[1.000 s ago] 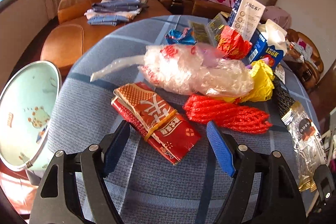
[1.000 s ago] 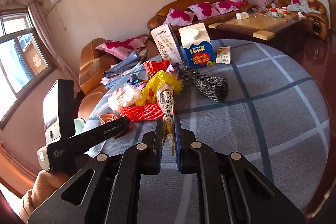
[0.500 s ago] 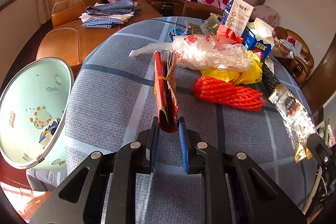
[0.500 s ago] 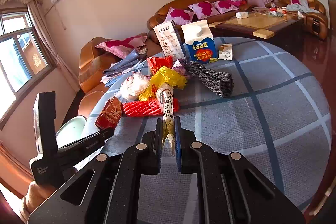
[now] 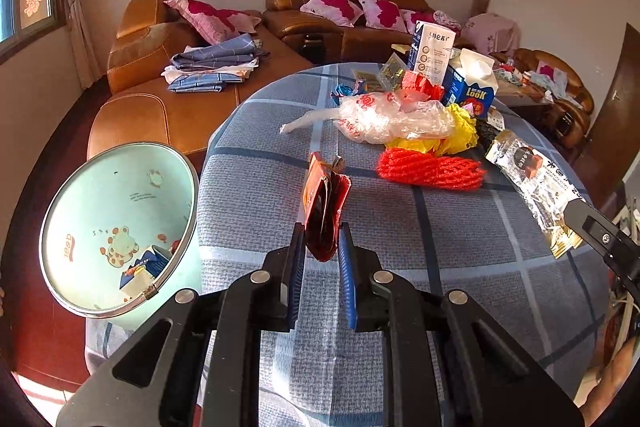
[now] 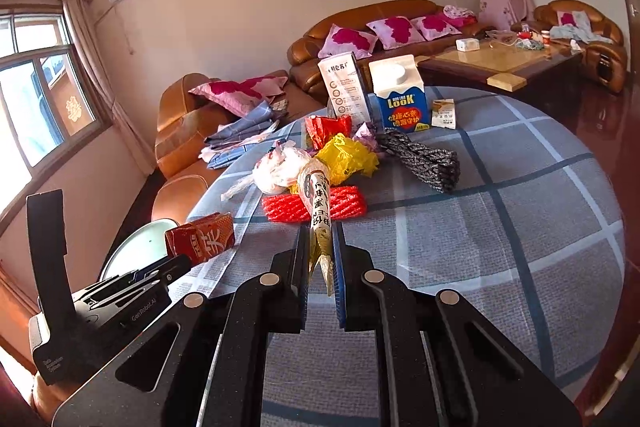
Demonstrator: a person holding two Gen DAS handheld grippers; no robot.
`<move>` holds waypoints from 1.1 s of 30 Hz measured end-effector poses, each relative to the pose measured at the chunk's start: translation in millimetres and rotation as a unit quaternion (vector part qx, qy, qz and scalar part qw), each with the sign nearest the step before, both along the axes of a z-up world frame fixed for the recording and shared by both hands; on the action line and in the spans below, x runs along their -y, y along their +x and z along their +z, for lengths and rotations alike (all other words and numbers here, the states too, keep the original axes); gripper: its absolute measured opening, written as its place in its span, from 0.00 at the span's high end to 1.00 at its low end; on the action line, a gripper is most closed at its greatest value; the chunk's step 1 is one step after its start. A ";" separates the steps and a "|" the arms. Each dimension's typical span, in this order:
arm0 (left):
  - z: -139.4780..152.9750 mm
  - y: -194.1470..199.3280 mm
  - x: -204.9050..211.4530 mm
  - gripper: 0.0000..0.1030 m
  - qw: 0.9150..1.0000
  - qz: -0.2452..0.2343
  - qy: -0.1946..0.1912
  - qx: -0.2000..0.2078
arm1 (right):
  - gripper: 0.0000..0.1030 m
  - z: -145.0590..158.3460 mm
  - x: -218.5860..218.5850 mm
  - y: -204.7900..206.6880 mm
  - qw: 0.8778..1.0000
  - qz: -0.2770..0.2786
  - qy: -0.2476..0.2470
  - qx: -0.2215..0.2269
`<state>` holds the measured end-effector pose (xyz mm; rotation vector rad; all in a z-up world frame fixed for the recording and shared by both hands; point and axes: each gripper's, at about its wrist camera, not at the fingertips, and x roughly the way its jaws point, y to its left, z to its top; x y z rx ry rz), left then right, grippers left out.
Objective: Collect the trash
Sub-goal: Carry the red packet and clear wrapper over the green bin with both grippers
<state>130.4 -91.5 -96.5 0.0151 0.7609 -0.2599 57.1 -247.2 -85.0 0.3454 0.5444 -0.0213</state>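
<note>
Holding a red packet (image 5: 326,203) in my left gripper (image 5: 322,259) and a snack wrapper (image 6: 318,211) in my right gripper (image 6: 321,259), both above the table (image 5: 460,267). One carton lies in the bin (image 5: 80,195); most trash remains.

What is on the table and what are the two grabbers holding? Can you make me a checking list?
Surface: round table with a blue-grey checked cloth.
Job's things: green bin beside the table's edge, a small carton already inside; red packet and clear snack wrapper are each held.
Clutter: red foam net, yellow bag, clear plastic bag, black net, blue LOOK carton, white box.
Grippers: left gripper shut on the red packet, lifted off the cloth; right gripper shut on the snack wrapper.
Cables: nothing seen.
Surroundings: brown sofas with pink pillows, folded cloths, a window.
</note>
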 end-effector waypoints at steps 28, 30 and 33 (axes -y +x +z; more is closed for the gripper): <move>41.7 -23.9 -32.0 0.85 0.998 -0.001 -0.027 0.051 | 0.89 12.7 -23.8 -11.2 1.000 0.016 -0.020 0.016; 45.2 -24.9 -35.8 0.85 0.998 0.002 -0.026 0.054 | 0.89 14.3 -25.5 -11.2 1.000 0.017 -0.019 0.018; 50.9 -26.3 -42.3 0.85 0.998 0.011 -0.019 0.063 | 0.89 18.6 -30.0 -10.4 0.999 0.022 -0.021 0.023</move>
